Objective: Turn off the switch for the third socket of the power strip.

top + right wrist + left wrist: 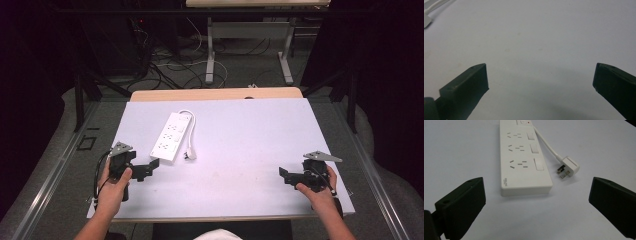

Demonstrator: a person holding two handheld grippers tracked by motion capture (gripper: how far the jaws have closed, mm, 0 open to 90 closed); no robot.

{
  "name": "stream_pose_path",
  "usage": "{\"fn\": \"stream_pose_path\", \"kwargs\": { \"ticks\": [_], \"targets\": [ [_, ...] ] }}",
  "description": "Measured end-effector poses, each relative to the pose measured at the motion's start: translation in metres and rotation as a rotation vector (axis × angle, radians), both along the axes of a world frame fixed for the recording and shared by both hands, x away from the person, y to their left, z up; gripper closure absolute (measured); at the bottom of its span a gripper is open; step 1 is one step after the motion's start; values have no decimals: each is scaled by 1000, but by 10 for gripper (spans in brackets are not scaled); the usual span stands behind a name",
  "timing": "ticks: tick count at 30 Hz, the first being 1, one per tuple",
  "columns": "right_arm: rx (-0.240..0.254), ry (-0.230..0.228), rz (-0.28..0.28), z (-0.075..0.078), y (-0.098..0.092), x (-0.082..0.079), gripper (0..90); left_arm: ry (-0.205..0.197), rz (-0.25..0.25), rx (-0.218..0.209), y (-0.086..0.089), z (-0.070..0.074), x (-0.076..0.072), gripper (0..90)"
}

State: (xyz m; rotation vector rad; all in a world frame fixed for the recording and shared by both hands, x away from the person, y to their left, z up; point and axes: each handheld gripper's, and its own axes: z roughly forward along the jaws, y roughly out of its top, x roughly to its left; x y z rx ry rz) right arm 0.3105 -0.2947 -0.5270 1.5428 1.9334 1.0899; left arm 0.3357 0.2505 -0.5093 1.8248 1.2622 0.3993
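Evidently nothing is held yet: the power strip (172, 136) lies flat left of centre on the counter (250, 150), plug (569, 167) beside it (cord looped), left tongs (148, 168) wide facing it, right tongs (286, 175) wide, well apart.

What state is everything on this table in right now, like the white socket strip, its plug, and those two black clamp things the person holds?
Power strip: lying flat, sockets up and empty.
Plug: unplugged, lying on the table beside the strip, prongs bare.
Cord: slack, running from the strip's far end to the plug.
Left hand-held gripper: open, holding nothing, pointed at the strip.
Right hand-held gripper: open, holding nothing, over bare table.
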Motion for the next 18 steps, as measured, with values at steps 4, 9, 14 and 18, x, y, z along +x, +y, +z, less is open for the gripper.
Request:
{"fn": "stream_pose_path", "kwargs": {
  "ticks": [4, 9, 14, 18],
  "targets": [
    [0, 1, 1, 0, 0, 0, 0, 16, 7, -5, 4, -8, -2, 13],
    [-2, 4, 10, 0, -1, 0, 0, 15, 34, -17, 8, -18, -5, 15],
    [-3, 4, 10, 0, -1, 0, 0, 15, 57, -42, 7, -27, -6, 16],
    [-9, -1, 18, 0, 0, 0, 0, 17, 57, -39, 7, -31, -6, 16]
  ]
}}
